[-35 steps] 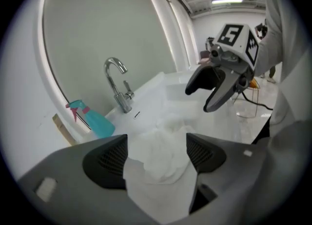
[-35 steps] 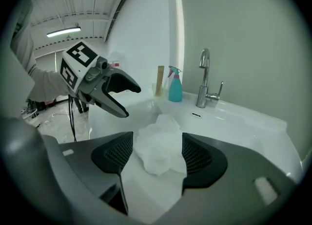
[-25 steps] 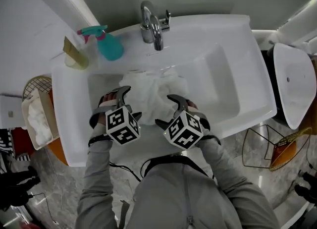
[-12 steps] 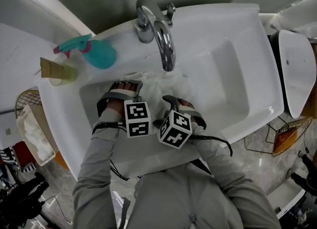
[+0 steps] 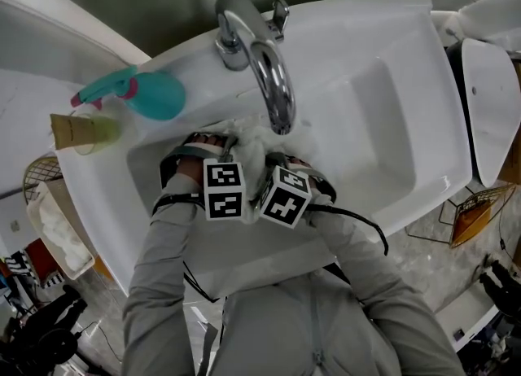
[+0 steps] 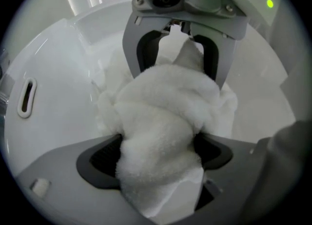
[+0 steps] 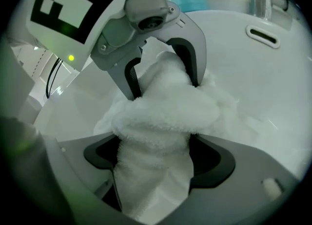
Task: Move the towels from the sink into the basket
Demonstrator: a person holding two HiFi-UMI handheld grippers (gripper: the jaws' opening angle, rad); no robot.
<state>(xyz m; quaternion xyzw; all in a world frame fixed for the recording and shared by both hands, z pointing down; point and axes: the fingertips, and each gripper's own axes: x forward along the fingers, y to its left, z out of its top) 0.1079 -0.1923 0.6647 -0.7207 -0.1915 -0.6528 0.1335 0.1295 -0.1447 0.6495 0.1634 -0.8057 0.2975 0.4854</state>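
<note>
**A:** What is getting lost from sight here?

**B:** In the head view the marker cubes are covering both sets of jaws. The faucet (image 5: pixel 273 81) spout is hanging right over the towels (image 5: pixel 247 148), so only a white scrap is showing between the hands. The basket (image 5: pixel 32 177) is peeking out past the sink's left end, and the rim is cutting most of it off.

**A:** And the room around the heap?

**B:** The towels are lying bunched in the sink (image 5: pixel 383 122), under the spout and toward the bowl's left end. The bowl's right half is showing plain white porcelain. A teal spray bottle (image 5: pixel 155 96) is standing on the back ledge, well apart from the hands. The overflow slot (image 6: pixel 27 96) is showing on the bowl wall off to one side of the heap.

**A:** How are the hands sitting?

**B:** Both grey sleeves (image 5: pixel 163 268) are reaching down into the bowl side by side, with the cubes just beside each other. The left gripper (image 6: pixel 157 151) is pointing straight down and the right gripper (image 7: pixel 153 156) is slanting in. They are facing each other across the same heap. Both sets of jaws have just been opening and are standing wide, each astride a fold of towel. The plush is bulging up between the pads, but the pads are not pinching it — neither gripper is holding anything.
</note>
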